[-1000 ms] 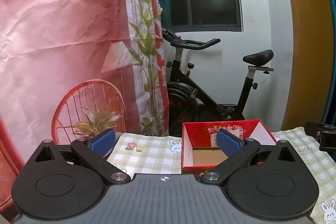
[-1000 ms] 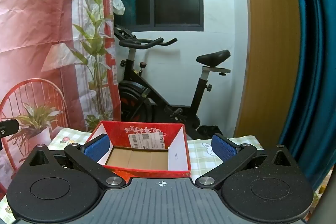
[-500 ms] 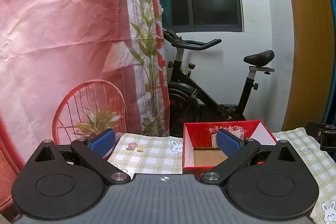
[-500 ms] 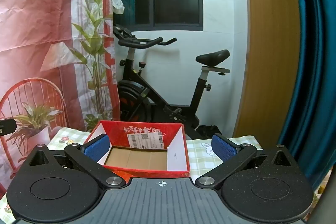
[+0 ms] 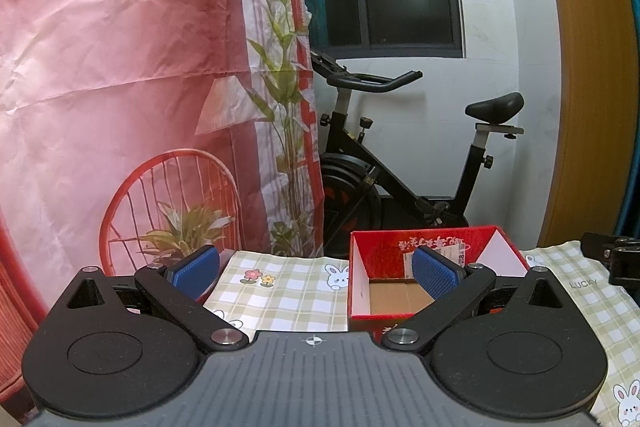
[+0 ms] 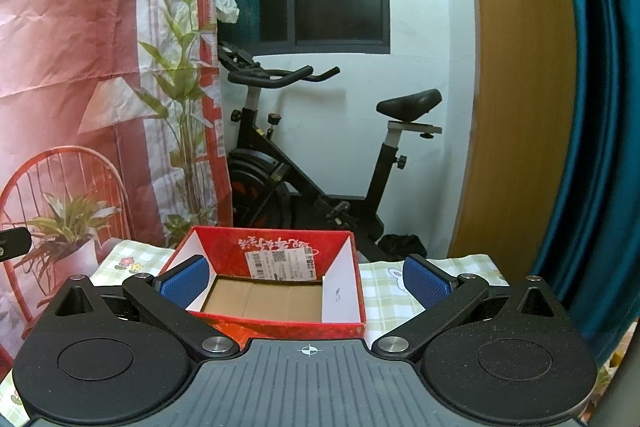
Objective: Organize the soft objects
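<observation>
A red cardboard box [image 5: 384,251] with white inner sides and a brown bottom stands open and empty on the checked tablecloth [image 5: 288,287]. In the right wrist view the same box [image 6: 280,247] sits straight ahead. My left gripper [image 5: 316,269] is open above the cloth, its right blue pad in front of the box. My right gripper [image 6: 306,279] is open too, its pads on either side of the box front. No soft object shows in either view.
An exercise bike [image 5: 400,163] stands behind the table against the white wall. A pink printed backdrop [image 5: 120,67] hangs at the left, a wooden panel [image 6: 516,107] and teal curtain [image 6: 600,107] at the right. The other gripper's tip [image 5: 612,259] shows at the right edge.
Both views have shifted only slightly; the box sits a little nearer in the right wrist view. Both grippers have stayed open.
</observation>
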### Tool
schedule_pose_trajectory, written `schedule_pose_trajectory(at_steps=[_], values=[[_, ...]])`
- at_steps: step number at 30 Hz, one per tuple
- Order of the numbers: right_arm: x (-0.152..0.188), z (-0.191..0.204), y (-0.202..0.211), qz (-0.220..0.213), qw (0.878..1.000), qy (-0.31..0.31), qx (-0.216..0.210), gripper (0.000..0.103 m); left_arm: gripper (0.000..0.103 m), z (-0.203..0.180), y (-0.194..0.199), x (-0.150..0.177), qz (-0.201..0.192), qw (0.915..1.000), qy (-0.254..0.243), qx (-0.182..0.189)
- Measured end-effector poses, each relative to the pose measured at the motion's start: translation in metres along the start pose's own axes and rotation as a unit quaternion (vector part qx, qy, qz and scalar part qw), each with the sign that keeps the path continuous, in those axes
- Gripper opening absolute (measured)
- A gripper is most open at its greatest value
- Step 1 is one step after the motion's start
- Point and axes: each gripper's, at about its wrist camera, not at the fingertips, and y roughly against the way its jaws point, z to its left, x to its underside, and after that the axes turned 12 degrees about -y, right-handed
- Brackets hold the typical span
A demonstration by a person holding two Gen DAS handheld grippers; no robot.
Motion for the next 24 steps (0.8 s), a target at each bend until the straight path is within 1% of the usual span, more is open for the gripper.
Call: schedule_pose_trajectory(at_steps=[2, 4, 7, 9, 11, 14, 19, 24], values=[[-0.003, -0.001, 0.002, -0.001, 1.000, -0.002, 0.002, 0.103, 0.103, 0.003, 0.001, -0.002, 0.000, 1.0000, 0.002, -0.001], [-0.009, -0.002, 0.005, -0.007, 1.000, -0.005, 0.000, 0.103, 0.103, 0.004, 0.003, -0.004, -0.008, 0.9999, 0.009, -0.001], [-0.015, -0.008, 0.008, -0.009, 0.999, -0.027, -0.018, 0.103, 0.103, 0.005, 0.002, -0.003, -0.013, 0.9999, 0.011, 0.002], [-0.018, -0.008, 0.004, 0.000, 1.000, -0.023, -0.014, 0.103, 0.103, 0.004, -0.007, -0.003, 0.001, 0.9999, 0.013, -0.004], [-0.019, -0.007, 0.000, -0.004, 1.000, -0.019, -0.011, 0.103, 0.103, 0.004, -0.013, -0.003, 0.008, 0.9998, 0.018, 0.006], [-0.014, -0.007, -0.005, 0.003, 1.000, -0.024, -0.013, 0.103, 0.103, 0.005, -0.014, 0.001, 0.012, 0.9998, 0.016, 0.003], [-0.003, 0.000, -0.004, 0.009, 1.000, -0.005, -0.008, 0.103, 0.103, 0.007, -0.005, 0.004, 0.007, 0.9998, 0.016, -0.004], [-0.002, 0.003, -0.007, 0.011, 1.000, 0.000, -0.003, 0.103, 0.103, 0.003, -0.006, -0.001, 0.005, 0.9999, 0.011, -0.002]])
